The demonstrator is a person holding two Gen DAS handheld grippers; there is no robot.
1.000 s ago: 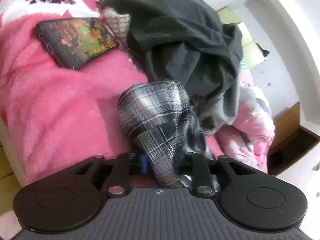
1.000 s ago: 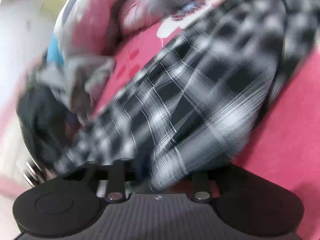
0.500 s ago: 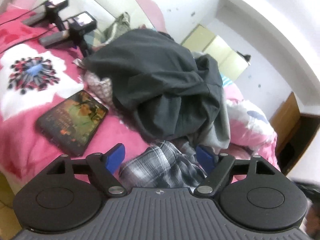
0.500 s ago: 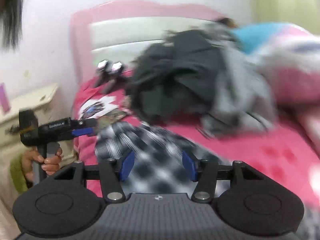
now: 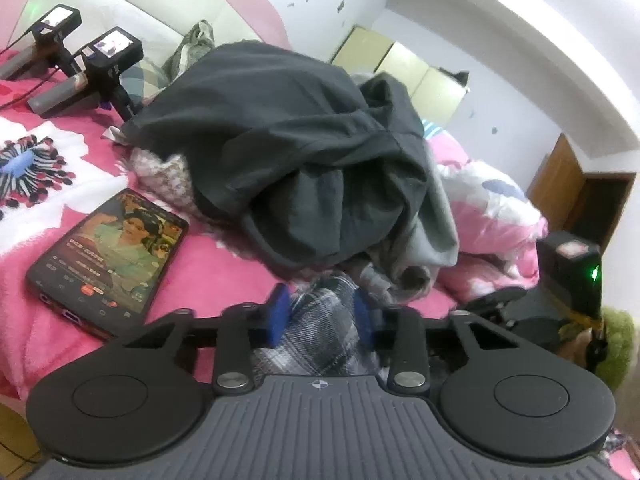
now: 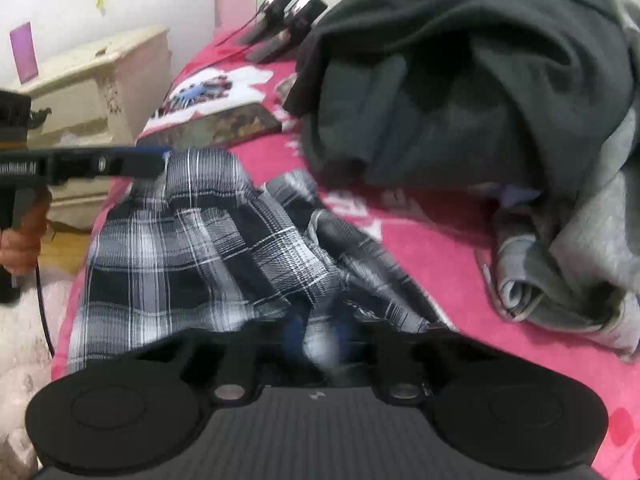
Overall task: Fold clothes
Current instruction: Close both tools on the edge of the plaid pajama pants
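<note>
Plaid shirt (image 6: 192, 256) lies rumpled on the pink bed (image 6: 440, 264), lower left of the right view. Left gripper (image 5: 320, 312) pinches one bunched edge; right gripper (image 6: 320, 336) appears to pinch another, its blurred tips hard to read. Risk: a shallow bite slips, or the shirt drags the phone (image 5: 108, 264). The dark pile (image 5: 304, 152) hides other garments.

Both tongs closing back onto the plaid garment

Half a second ago both stood wide open; now the left tongs (image 5: 320, 314) pinch the plaid garment (image 6: 224, 248) near the phone (image 5: 110, 266), and the right tongs (image 6: 316, 340) have narrowed around its near edge.
</note>
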